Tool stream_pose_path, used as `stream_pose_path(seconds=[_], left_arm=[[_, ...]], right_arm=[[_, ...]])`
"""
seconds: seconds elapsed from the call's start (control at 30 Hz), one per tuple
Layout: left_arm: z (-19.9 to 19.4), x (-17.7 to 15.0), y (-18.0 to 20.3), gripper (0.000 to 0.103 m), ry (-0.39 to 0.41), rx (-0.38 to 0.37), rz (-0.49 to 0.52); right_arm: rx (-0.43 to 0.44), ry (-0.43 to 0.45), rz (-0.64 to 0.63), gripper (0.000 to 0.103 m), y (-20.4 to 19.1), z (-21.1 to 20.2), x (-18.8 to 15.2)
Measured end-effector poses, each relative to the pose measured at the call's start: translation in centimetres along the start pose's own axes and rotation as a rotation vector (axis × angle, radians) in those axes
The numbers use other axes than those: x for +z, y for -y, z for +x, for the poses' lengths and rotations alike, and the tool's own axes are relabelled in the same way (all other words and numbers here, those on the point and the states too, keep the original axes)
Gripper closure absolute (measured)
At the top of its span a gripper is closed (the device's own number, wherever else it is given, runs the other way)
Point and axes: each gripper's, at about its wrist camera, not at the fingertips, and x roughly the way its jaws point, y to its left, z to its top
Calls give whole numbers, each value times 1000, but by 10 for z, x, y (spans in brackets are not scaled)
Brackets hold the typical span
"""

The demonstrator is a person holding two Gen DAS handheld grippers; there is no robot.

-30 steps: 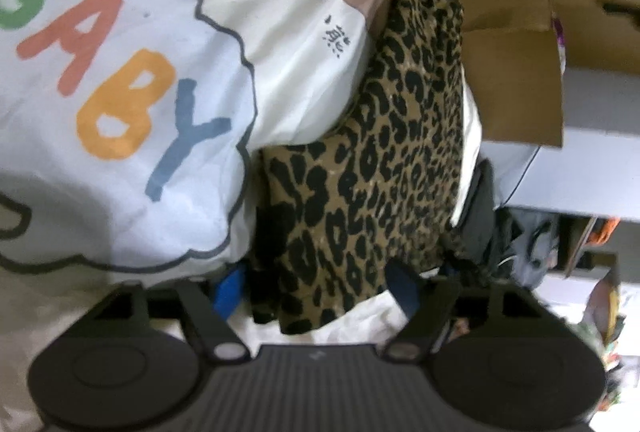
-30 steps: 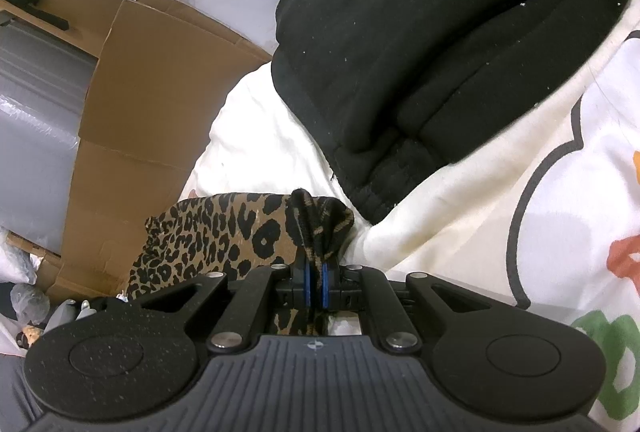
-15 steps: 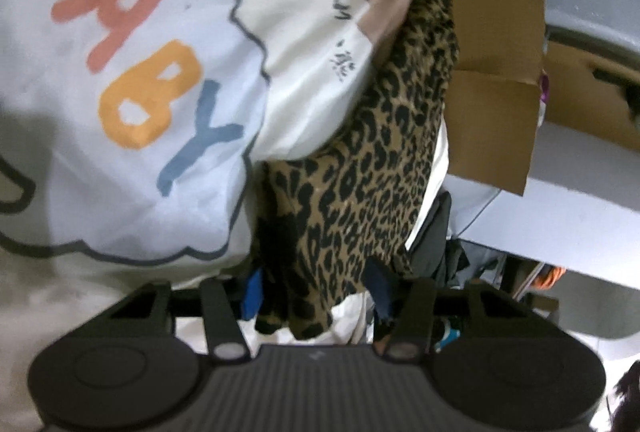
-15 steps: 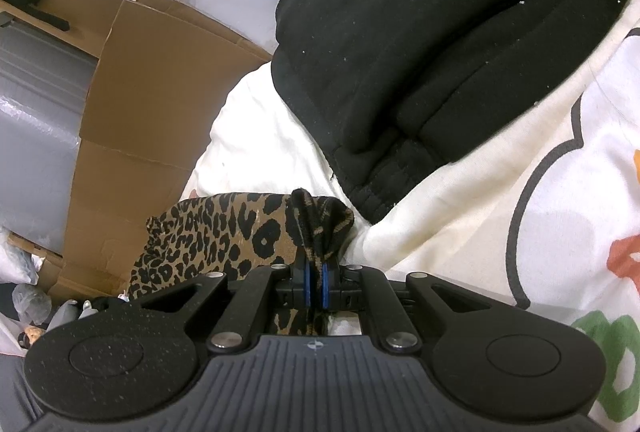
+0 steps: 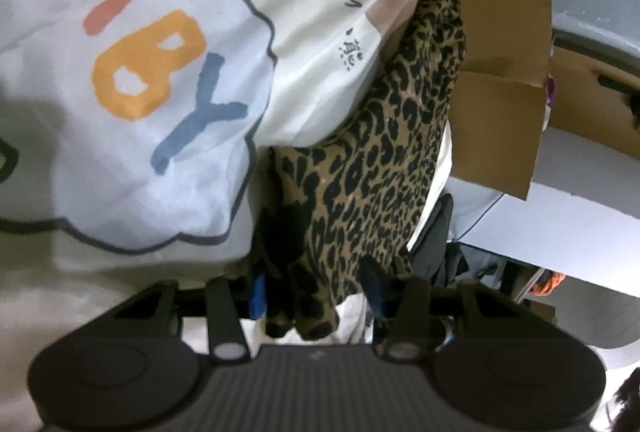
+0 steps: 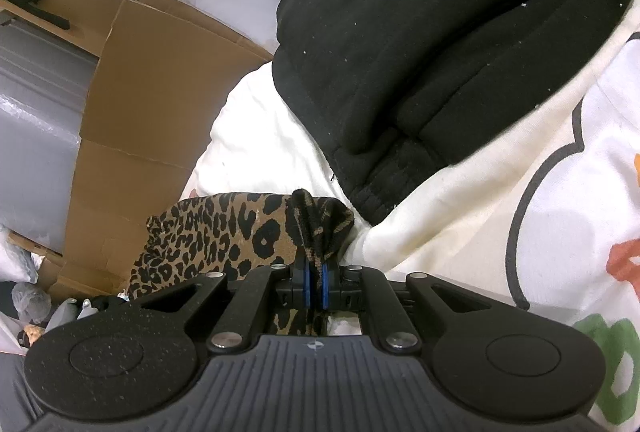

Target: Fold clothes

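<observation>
Left wrist view: my left gripper [image 5: 316, 292] has just been closing around the near end of the leopard-print garment [image 5: 384, 159], pads not yet clamped. My right gripper [image 6: 314, 282] pinches its far corner (bunched). It lies on the printed blanket [image 5: 132, 91]. Next: finish clamping, then lift both ends.

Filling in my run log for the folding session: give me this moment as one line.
right hand-held gripper: shut on leopard-print fabric garment | left hand-held gripper: jaws closing around garment's other end | surface: white BABY-print blanket
</observation>
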Motion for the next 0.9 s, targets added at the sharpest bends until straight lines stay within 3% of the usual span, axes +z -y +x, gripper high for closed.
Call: stream_pose_path(seconds=[0.2, 0.3, 0.5, 0.6, 0.73, 0.77, 0.83, 0.9], left_arm=[[-4, -4, -11, 66, 5, 6, -30], [-2, -6, -17, 90, -1, 8, -53], [1, -5, -18, 90, 2, 26, -56], [1, -4, -16, 81, 7, 41, -44], [4, -4, -16, 81, 15, 51, -36], [4, -5, -16, 81, 16, 52, -33], [5, -6, -15, 81, 14, 50, -29], [6, -7, -15, 88, 8, 49, -27]], right_arm=[[14, 0, 36, 97, 4, 0, 4], [14, 9, 30, 96, 3, -1, 6], [24, 41, 64, 93, 3, -4, 13], [20, 41, 52, 93, 1, -1, 16], [26, 45, 43, 88, 2, 2, 21], [23, 42, 43, 81, 3, 4, 22], [20, 32, 51, 81, 5, 7, 25], [22, 28, 53, 81, 6, 8, 27]])
